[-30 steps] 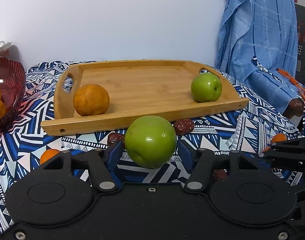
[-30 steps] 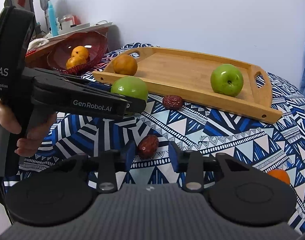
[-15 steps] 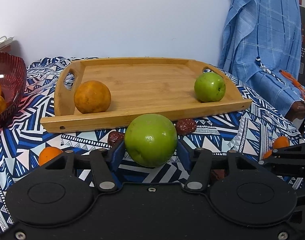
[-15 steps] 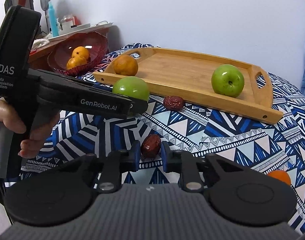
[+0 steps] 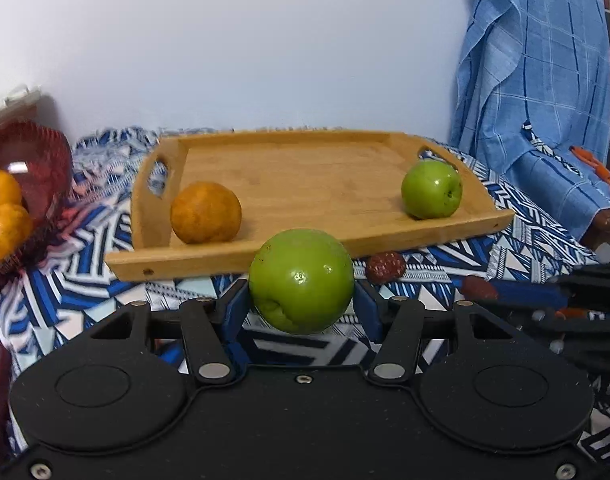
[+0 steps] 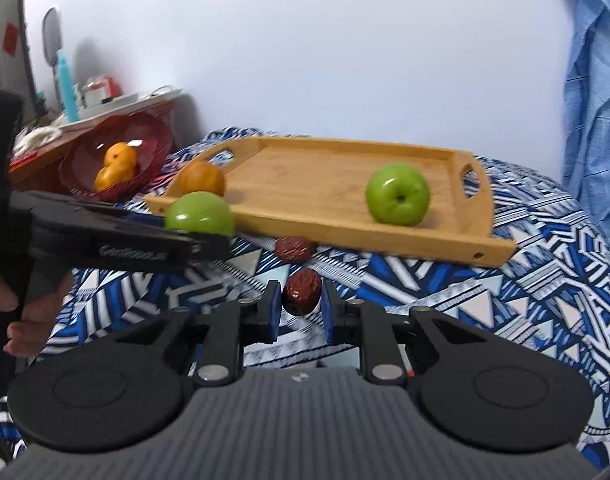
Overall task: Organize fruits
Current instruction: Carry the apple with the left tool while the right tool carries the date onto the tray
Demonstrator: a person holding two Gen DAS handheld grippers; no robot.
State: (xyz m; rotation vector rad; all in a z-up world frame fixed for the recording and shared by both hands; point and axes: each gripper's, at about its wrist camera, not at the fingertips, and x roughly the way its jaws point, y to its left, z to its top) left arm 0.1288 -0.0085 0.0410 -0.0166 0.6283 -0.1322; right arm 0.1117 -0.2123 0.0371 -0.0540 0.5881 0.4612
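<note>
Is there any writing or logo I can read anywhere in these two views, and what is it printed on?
Pale lettering on the side of the left gripper, seen from the right wrist view: too blurred to read.
Red patch on the dark panel at far left: no legible characters.
Nothing else carries readable text.

We face a plain white wall [image 5: 265, 40], evenly lit. The counter wears a cloth [image 6: 505, 304] of blue, black and white triangles. At the right a blue checked fabric [image 5: 537, 92] hangs in folds down to it. At the left we see a wooden side shelf [image 6: 105, 114] crowded with small items, among them a teal bottle [image 6: 67, 88].
</note>
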